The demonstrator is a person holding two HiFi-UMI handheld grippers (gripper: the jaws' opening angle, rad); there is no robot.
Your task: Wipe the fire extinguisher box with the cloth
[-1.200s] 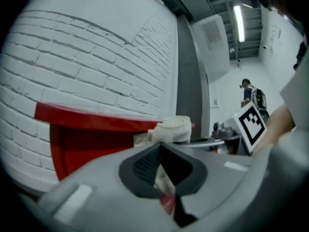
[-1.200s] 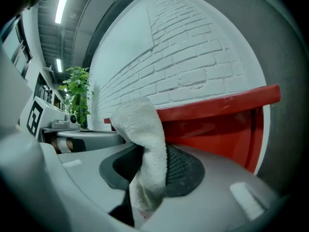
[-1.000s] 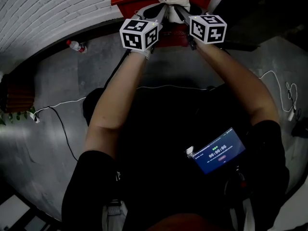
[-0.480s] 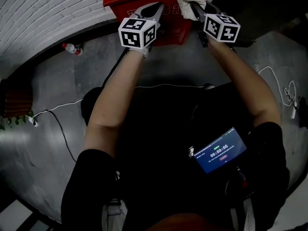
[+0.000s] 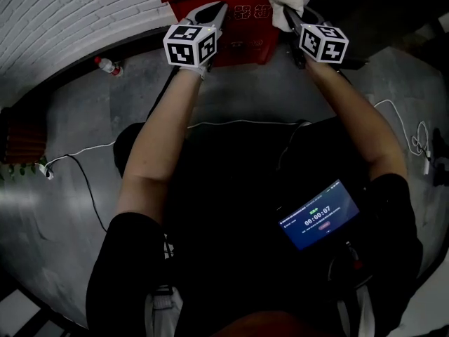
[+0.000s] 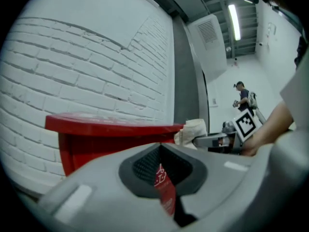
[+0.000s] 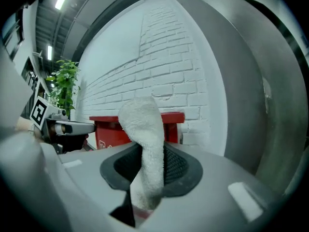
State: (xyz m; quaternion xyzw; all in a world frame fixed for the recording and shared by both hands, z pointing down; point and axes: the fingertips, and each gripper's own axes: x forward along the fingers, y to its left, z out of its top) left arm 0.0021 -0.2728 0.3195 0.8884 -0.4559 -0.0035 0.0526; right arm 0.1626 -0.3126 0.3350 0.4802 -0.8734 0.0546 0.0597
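Dark screen [image 5: 319,216], near, at the person's chest: timer reads 00:00:07. Left gripper [image 5: 214,12]: fingers pressed almost together, empty, before the front of the red metal fire extinguisher box [image 5: 242,37]. Right gripper [image 5: 289,14]: fingers pinching white terry cloth [image 7: 145,139] at the box's far right edge. Box lettering: white Chinese, too small to read.

The red box [image 5: 245,41] stands far from us, against the brick wall [image 5: 70,12]. We see open floor [image 5: 91,114] to its left, with one bottle [image 5: 107,65].
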